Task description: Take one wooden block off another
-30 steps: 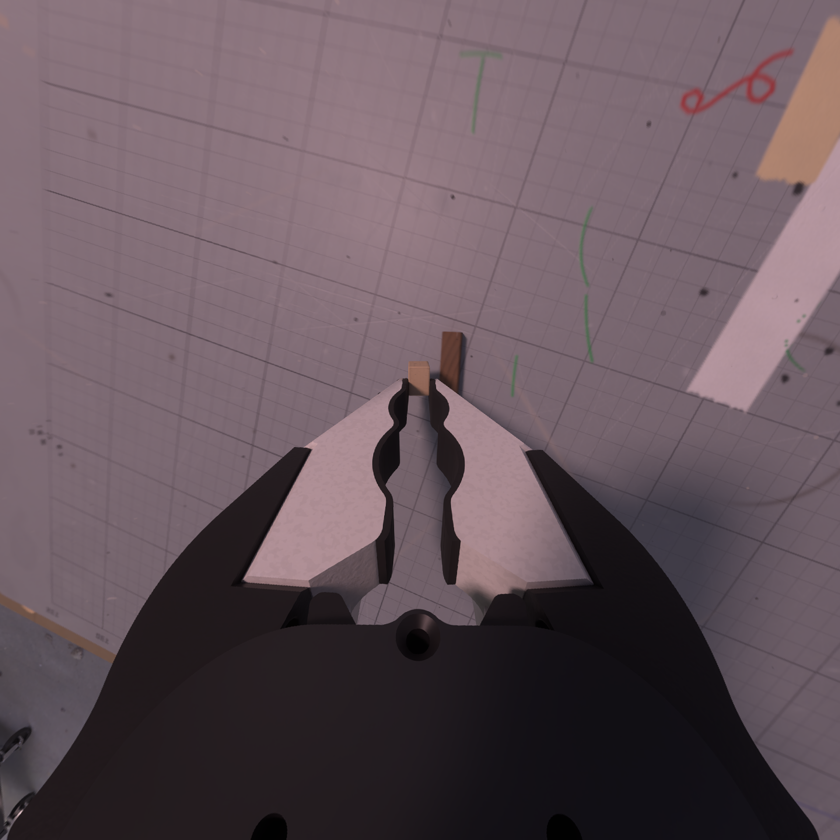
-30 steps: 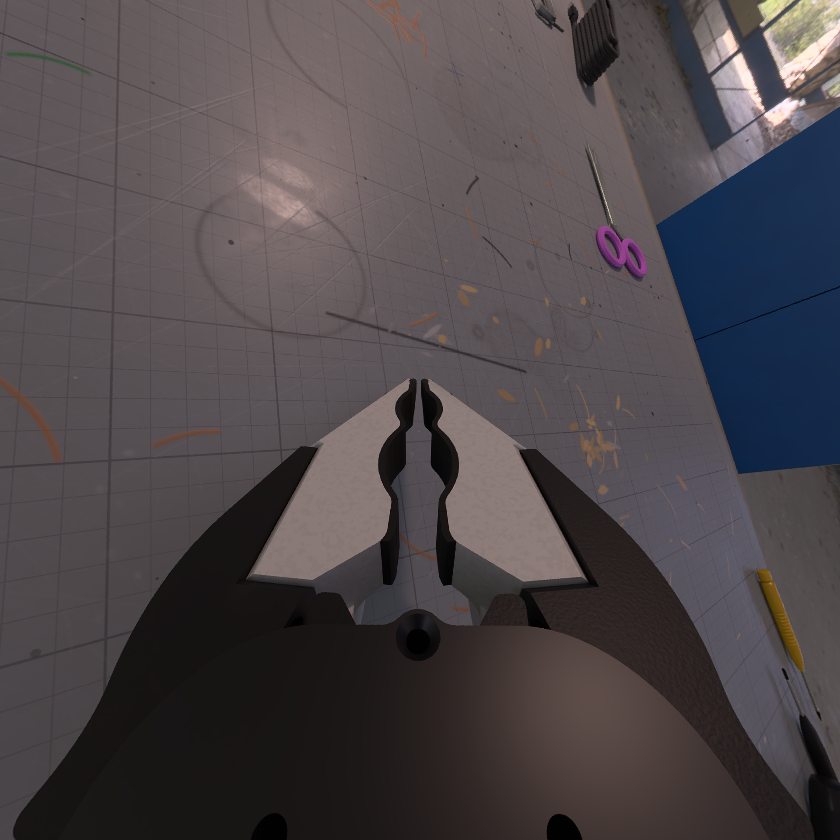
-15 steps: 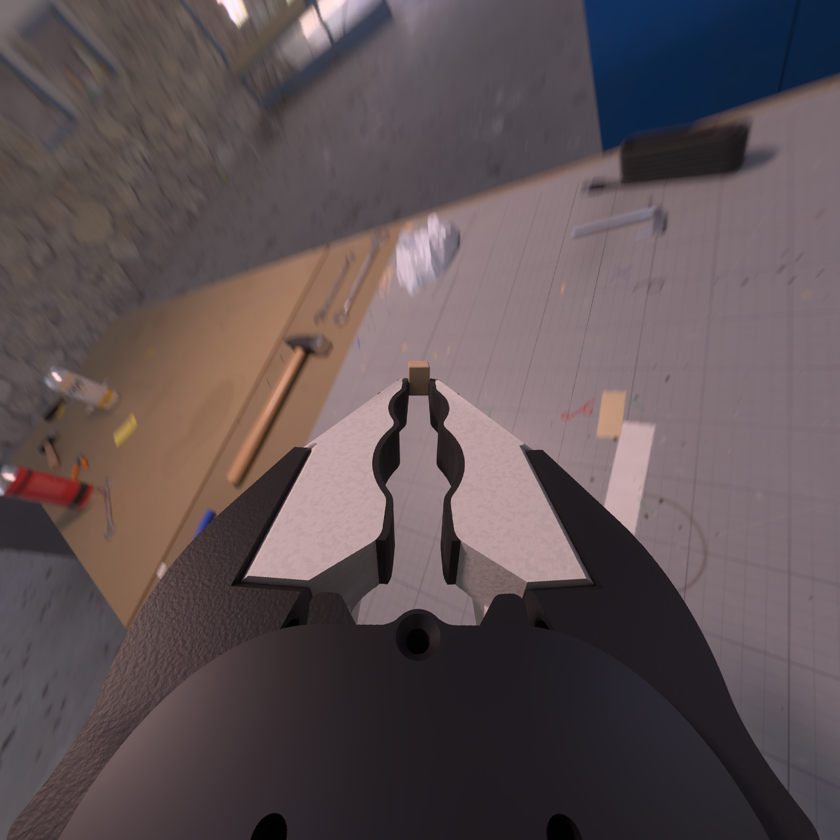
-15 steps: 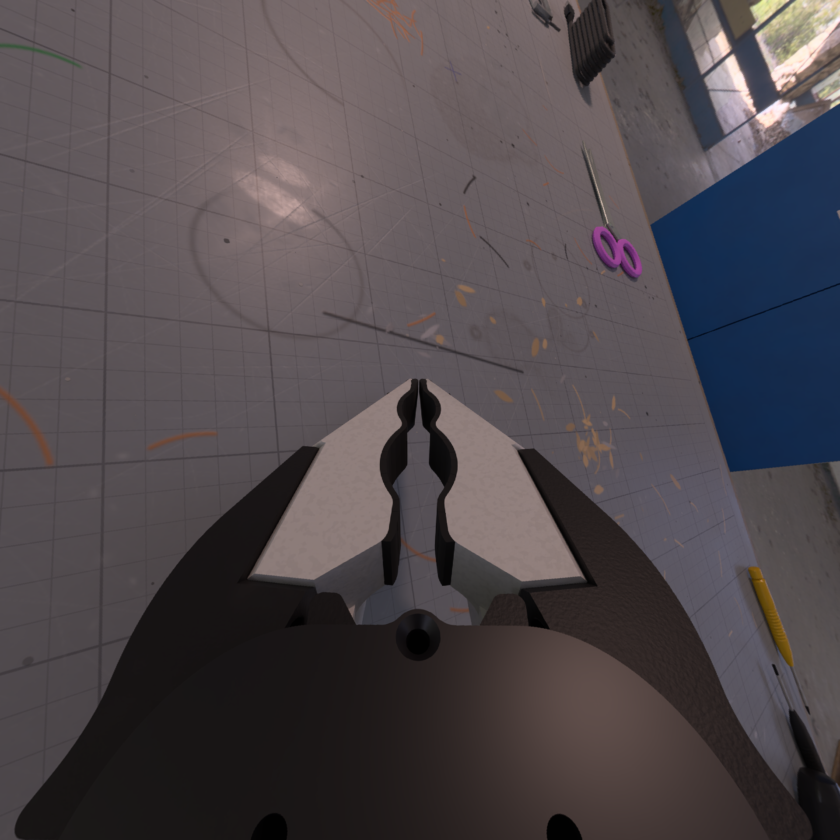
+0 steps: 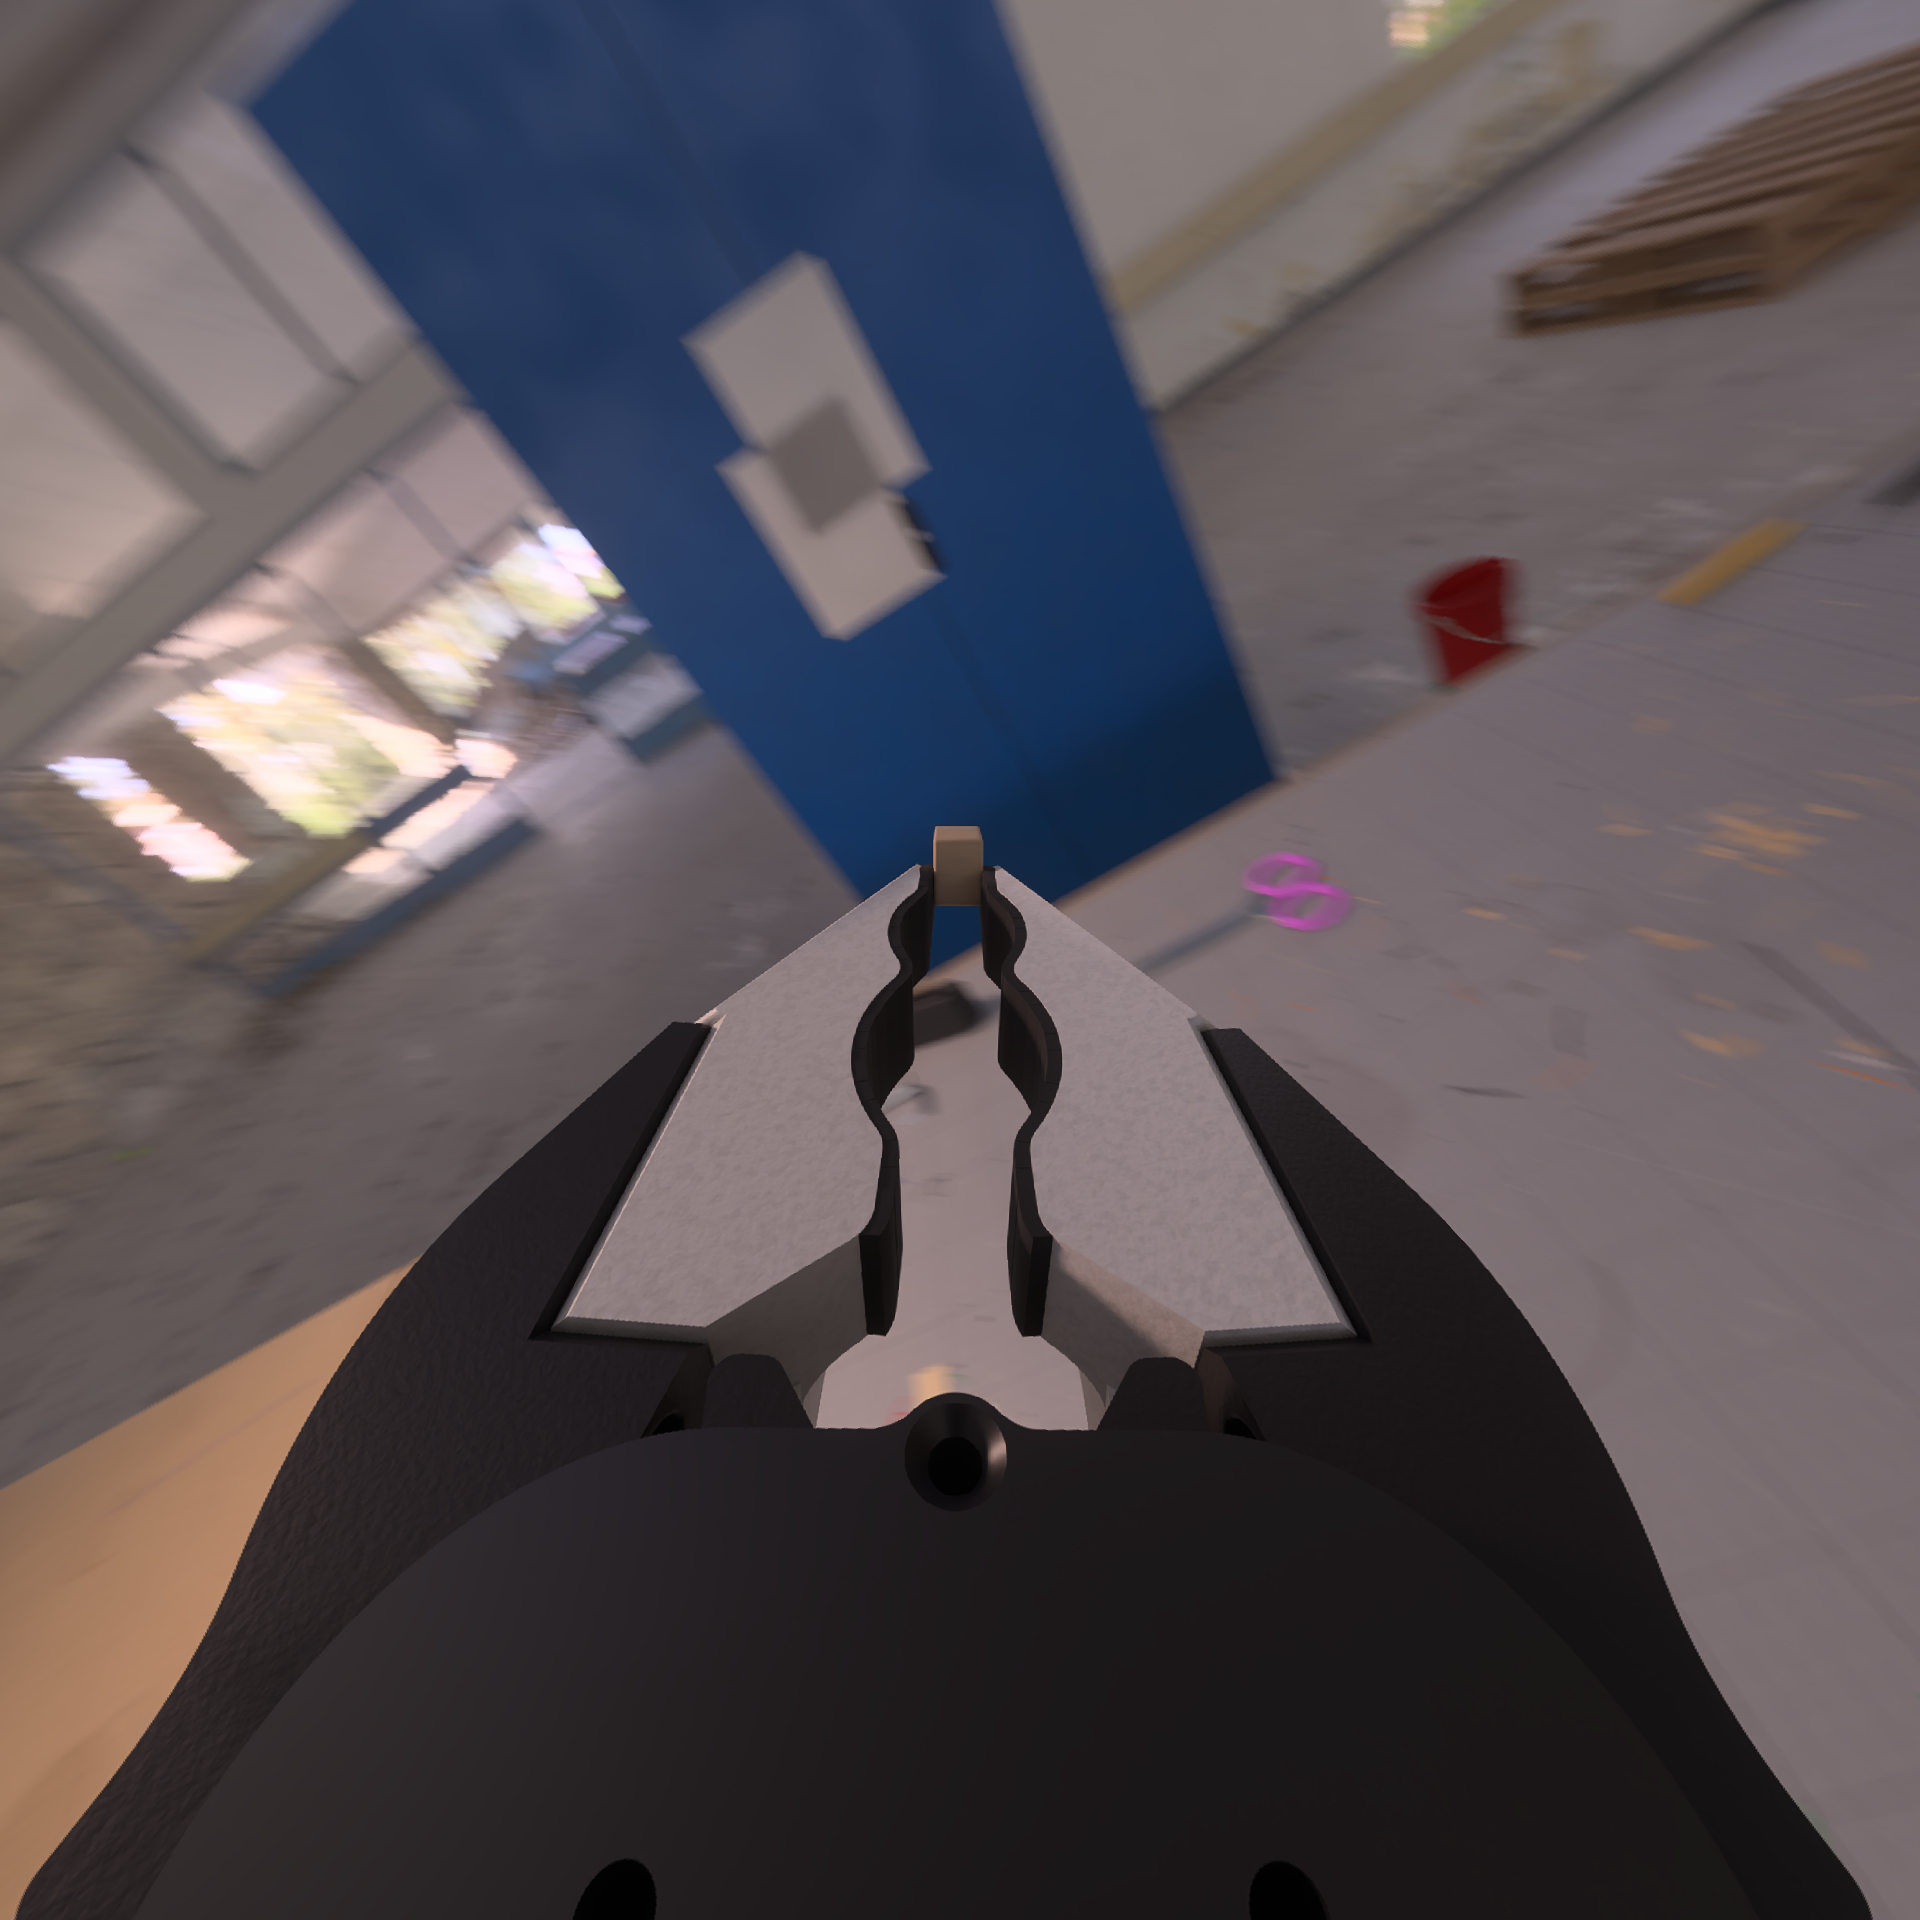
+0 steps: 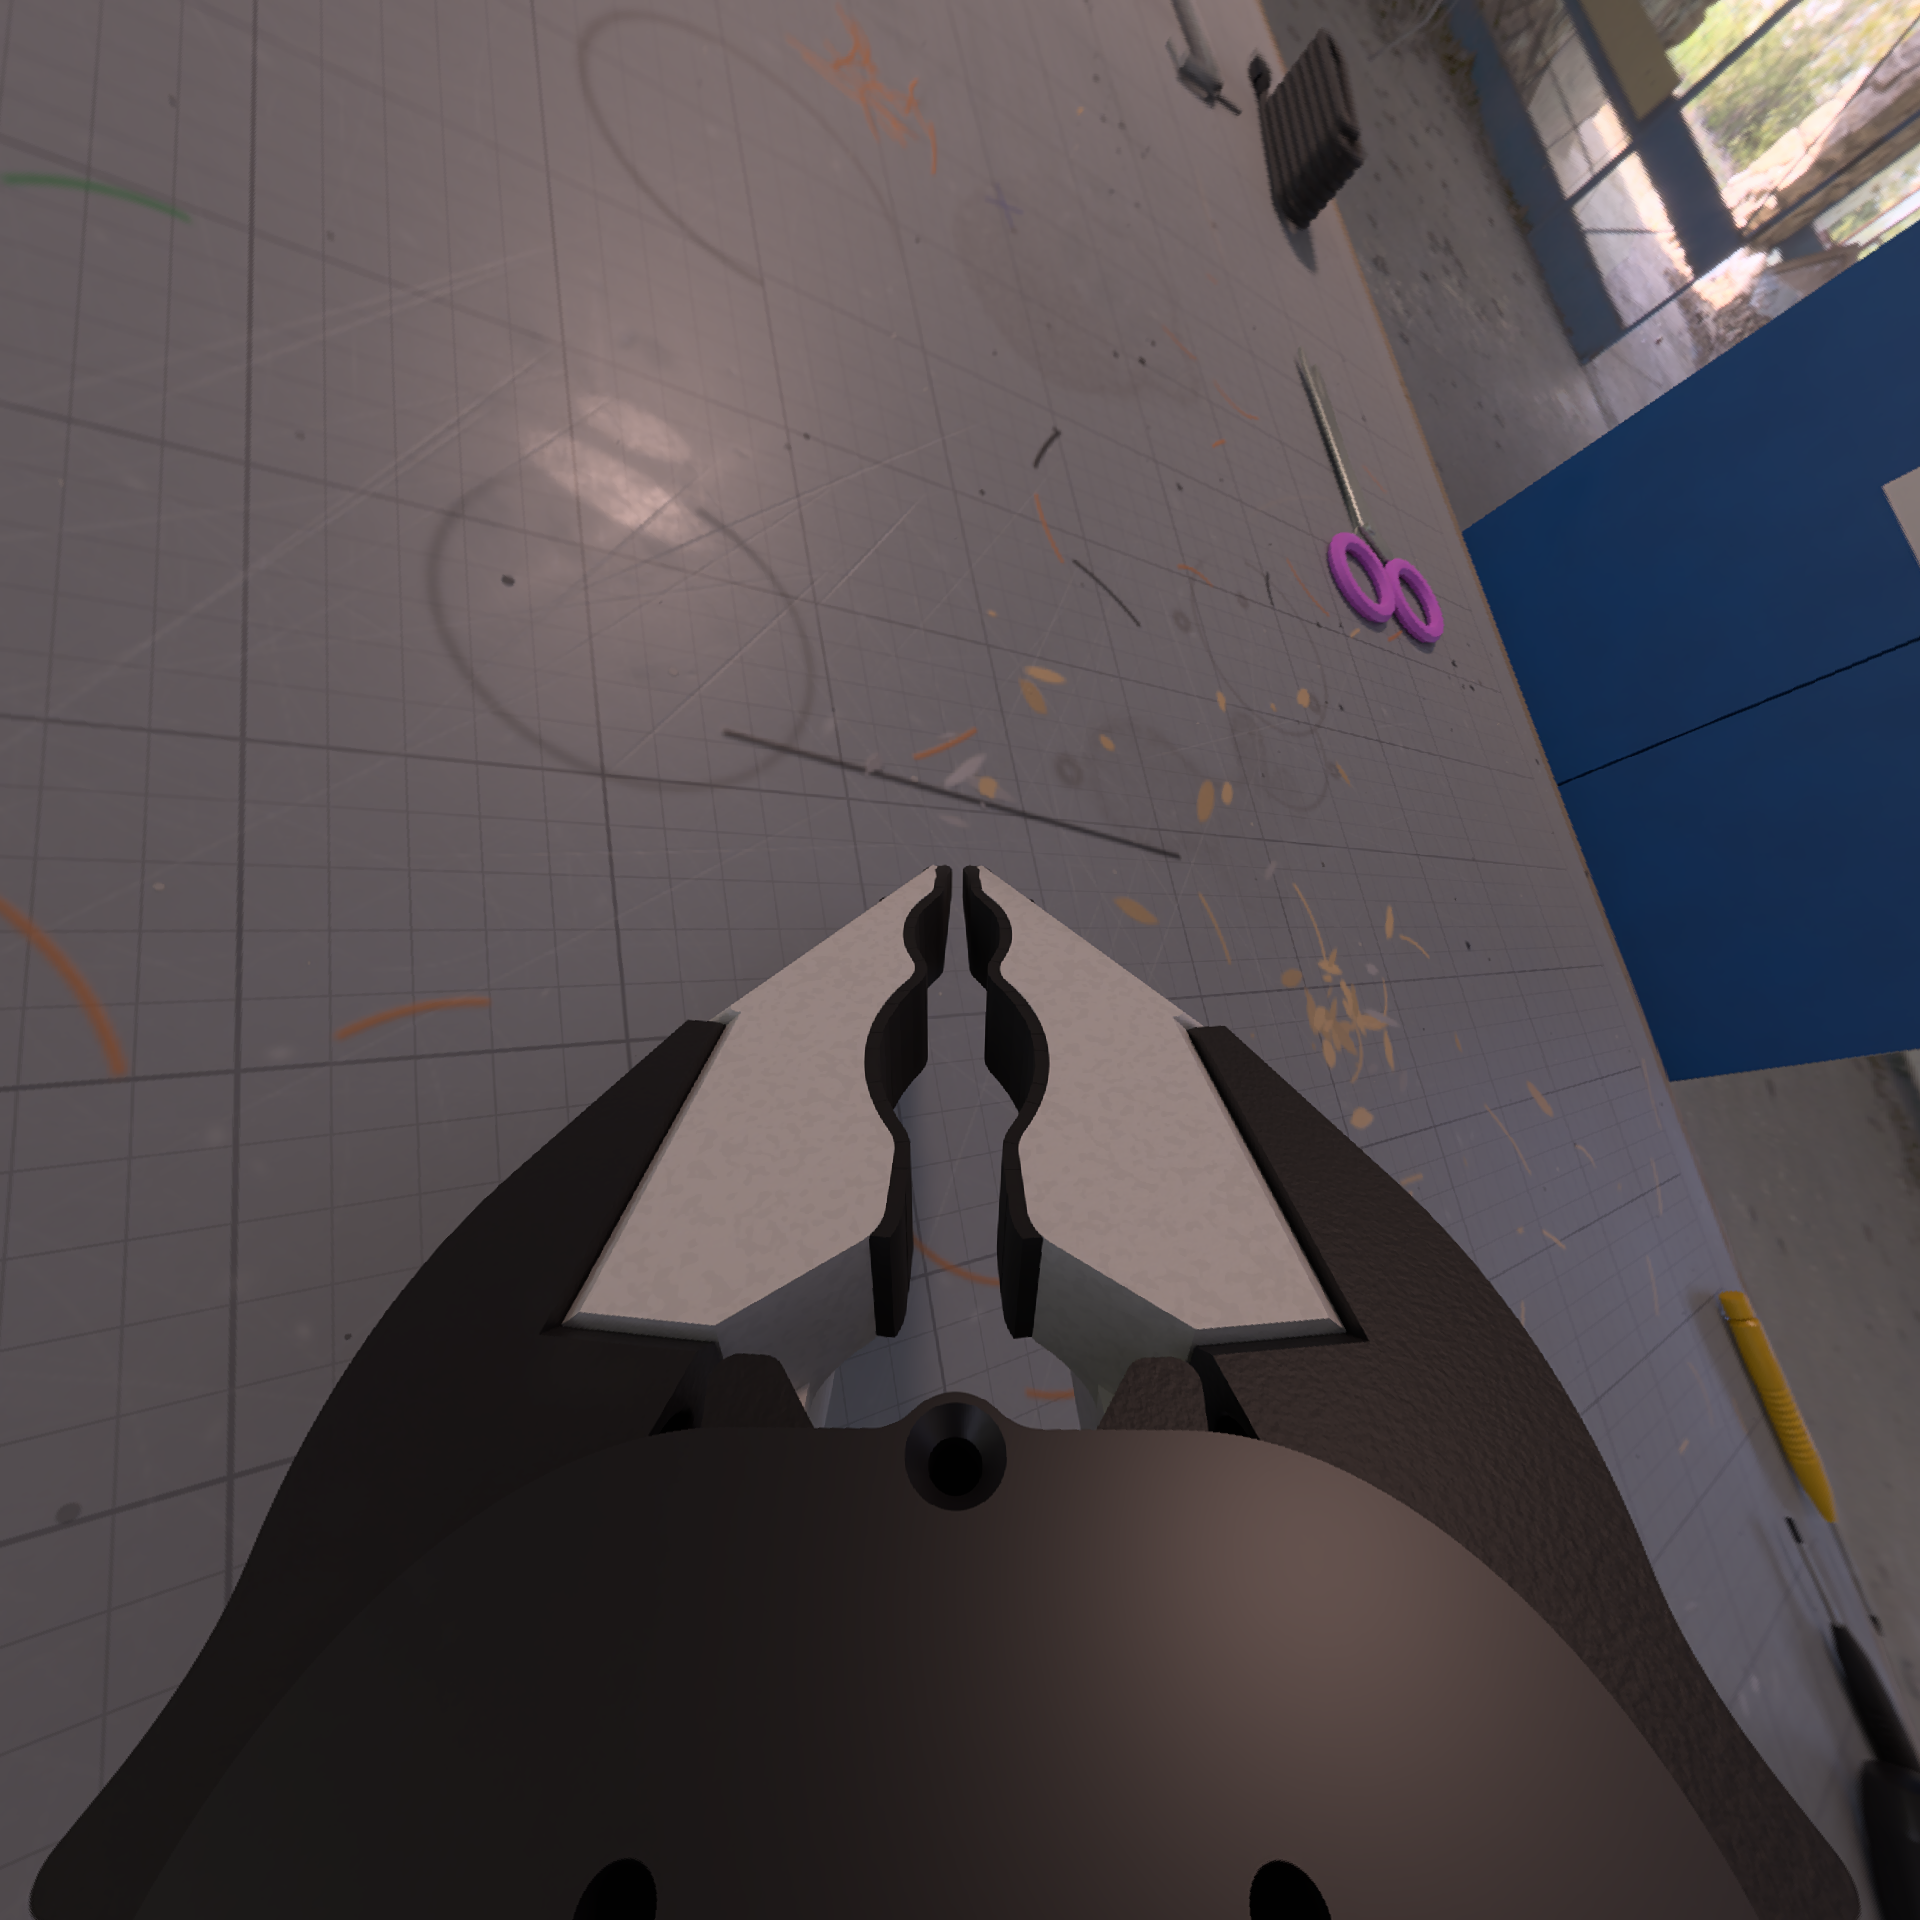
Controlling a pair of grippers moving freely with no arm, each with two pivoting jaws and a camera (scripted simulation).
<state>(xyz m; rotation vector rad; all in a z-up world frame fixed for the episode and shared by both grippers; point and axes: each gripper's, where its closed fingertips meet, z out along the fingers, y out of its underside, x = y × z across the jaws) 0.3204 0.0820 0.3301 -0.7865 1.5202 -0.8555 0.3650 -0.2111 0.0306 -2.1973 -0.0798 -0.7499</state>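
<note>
My left gripper (image 5: 957,883) is shut on a small light wooden block (image 5: 957,864), pinched at the fingertips and held high in the air, with the camera pointing across the table toward the room. The dark wooden block is out of view in both views. My right gripper (image 6: 956,873) is shut and empty, hovering over the grey gridded mat (image 6: 520,520).
Purple-handled scissors (image 6: 1387,587) lie near the mat's right edge and show blurred in the left wrist view (image 5: 1297,891). A dark ribbed object (image 6: 1309,130) lies far back. A yellow tool (image 6: 1771,1397) lies at the right. A blue cabinet (image 5: 779,416) and red bucket (image 5: 1467,618) stand beyond the table.
My left gripper has lifted the light block off beside the dark block and swung upward, so its view went from the mat to the room. The right gripper barely moved.
</note>
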